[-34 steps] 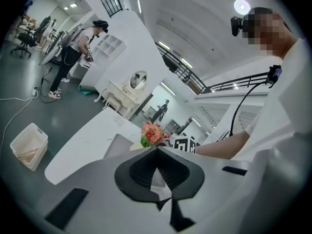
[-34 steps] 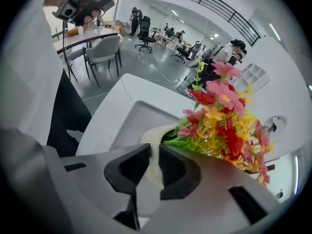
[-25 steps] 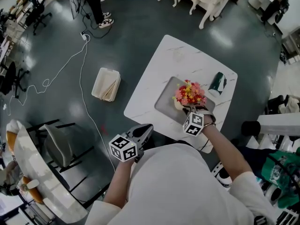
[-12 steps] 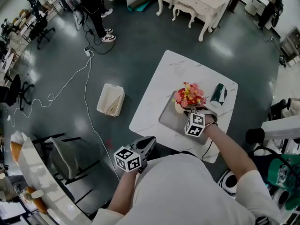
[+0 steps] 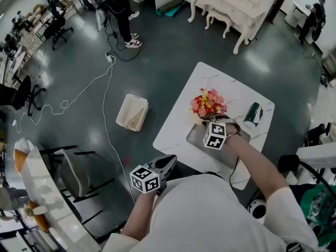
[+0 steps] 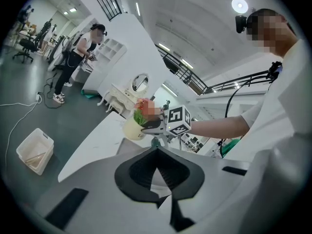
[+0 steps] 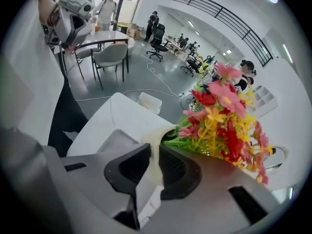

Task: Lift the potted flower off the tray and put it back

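Right gripper (image 7: 154, 155) is closed partway on the potted flower (image 5: 208, 103), one ribbed black pad inside the pot's mouth and the other outside, so the cream wall is nipped between them. The pot hangs in the air over the far left corner of the tray (image 5: 195, 136) and appears clear of it. Left gripper (image 6: 157, 150) waits near the person's body, off the table (image 5: 176, 126), its jaws together on nothing. The weak point looks to be that one-sided hold. Only a narrow strip of a smooth, rounded, glazed-looking wall is gripped, and the pot's weight hangs off to one side, so a quick swing or tilt could make it pivot between the pads or slide out. The bushy head of red, pink and yellow blooms on green stems, probably artificial, makes it top-heavy and hides the base from above. On the way back down, the base could catch the tray's edge and tip. A dark green object (image 5: 255, 113) stands near the tray's far right side and could be knocked. The tray is flat, matt grey and round-cornered, and the tabletop is white with faint marble veining
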`<action>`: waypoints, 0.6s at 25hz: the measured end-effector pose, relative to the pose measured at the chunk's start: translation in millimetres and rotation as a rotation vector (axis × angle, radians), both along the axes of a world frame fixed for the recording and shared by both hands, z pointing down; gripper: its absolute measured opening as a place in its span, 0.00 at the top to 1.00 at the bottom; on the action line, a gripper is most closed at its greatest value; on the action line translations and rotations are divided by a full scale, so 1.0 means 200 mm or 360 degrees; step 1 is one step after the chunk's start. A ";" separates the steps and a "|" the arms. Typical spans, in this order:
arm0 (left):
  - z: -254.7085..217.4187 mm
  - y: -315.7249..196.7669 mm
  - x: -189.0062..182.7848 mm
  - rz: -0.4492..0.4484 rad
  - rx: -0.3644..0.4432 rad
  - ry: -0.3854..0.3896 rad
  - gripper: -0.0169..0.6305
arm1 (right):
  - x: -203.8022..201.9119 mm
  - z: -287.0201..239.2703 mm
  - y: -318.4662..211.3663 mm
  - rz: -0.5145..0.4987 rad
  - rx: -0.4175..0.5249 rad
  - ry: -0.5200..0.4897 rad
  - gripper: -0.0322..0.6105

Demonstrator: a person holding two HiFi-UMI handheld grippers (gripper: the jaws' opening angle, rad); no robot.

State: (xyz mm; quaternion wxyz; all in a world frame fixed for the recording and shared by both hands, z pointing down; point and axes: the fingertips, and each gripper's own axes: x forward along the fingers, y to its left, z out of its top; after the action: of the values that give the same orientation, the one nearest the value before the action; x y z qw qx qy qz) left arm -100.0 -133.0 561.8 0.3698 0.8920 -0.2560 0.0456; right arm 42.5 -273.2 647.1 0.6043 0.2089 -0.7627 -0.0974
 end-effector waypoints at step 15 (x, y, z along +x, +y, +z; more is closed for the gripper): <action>-0.06 -0.15 -0.35 -0.0234 0.0092 -0.0050 0.96 | -0.42 -0.11 -0.25 -0.0190 0.0038 -0.0013 0.85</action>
State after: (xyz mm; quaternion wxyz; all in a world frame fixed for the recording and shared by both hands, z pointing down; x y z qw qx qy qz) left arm -169.3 -163.3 549.0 0.3423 0.8803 -0.3276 0.0249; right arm -40.9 -322.3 625.9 0.5917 0.1708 -0.7750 -0.1416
